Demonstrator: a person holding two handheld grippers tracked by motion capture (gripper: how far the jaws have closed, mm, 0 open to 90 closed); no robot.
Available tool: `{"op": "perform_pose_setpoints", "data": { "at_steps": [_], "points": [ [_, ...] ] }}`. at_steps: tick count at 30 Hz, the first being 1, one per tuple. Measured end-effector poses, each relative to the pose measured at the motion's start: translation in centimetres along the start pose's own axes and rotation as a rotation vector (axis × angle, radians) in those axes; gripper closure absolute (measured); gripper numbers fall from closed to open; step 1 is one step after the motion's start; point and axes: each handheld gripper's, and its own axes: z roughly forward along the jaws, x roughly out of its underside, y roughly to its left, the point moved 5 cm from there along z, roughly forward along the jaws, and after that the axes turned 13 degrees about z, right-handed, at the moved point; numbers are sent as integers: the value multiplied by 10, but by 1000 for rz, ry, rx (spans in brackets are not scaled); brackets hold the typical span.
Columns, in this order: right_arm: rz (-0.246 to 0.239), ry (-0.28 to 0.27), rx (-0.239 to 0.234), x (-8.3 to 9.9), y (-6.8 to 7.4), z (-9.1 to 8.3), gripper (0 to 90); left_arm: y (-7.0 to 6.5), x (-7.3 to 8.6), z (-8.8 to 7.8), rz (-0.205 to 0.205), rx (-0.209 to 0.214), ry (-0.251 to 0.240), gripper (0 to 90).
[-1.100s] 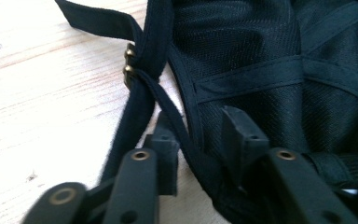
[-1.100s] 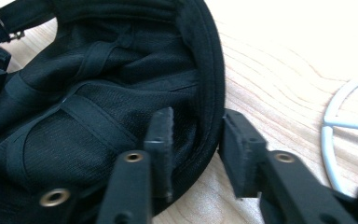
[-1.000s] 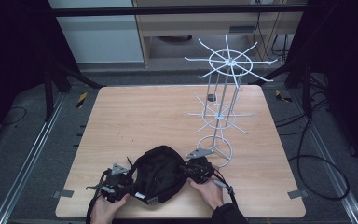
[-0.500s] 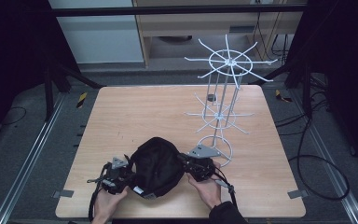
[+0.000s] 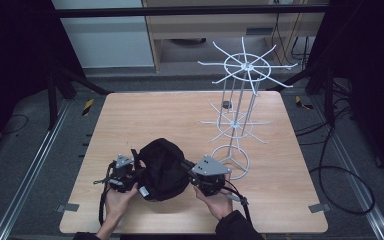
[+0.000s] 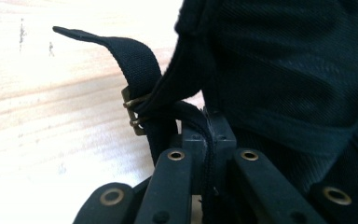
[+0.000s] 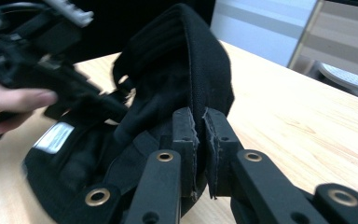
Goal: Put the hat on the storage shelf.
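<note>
Sitting near the front edge of the wooden surface (image 5: 130, 115), a black cap (image 5: 162, 167) is held up between both tools, its strap with a brass buckle (image 6: 131, 109) hanging at one side. The left hand-held gripper (image 5: 132, 176) has its jaws closed on the cap's fabric edge by the strap, and the right hand-held gripper (image 5: 187, 167) has its jaws pinched on the cap's rim at the other side. A white label (image 7: 56, 136) shows inside the cap. Just beside the right hand stands a white wire display rack (image 5: 240, 95), with a small dark object (image 5: 225, 104) behind it.
</note>
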Motion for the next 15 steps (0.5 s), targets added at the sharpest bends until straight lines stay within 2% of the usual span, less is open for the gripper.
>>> {"op": "perform_pose_setpoints", "data": {
  "at_steps": [1,6,8,9,11,12,14,15],
  "points": [
    [-6,5,-11,3,1,0,840,1,0,1,-1,-1,-5,878],
    [20,29,25,14,-5,0,842,-2,3,1,-4,44,-2,862],
    [31,28,32,14,-7,-1,843,-3,3,0,-5,52,-4,809],
    [45,31,70,15,-10,-1,846,-6,3,-3,11,50,-6,775],
    [51,30,80,15,-11,-2,847,-8,3,-6,17,52,-8,721],
    [63,25,105,15,-15,-2,849,-11,3,-13,27,54,-17,679],
    [73,24,119,16,-17,-3,850,-13,3,-24,21,62,-37,630],
    [73,24,119,16,-17,-3,850,-13,3,-24,21,62,-37,592]
  ]
}}
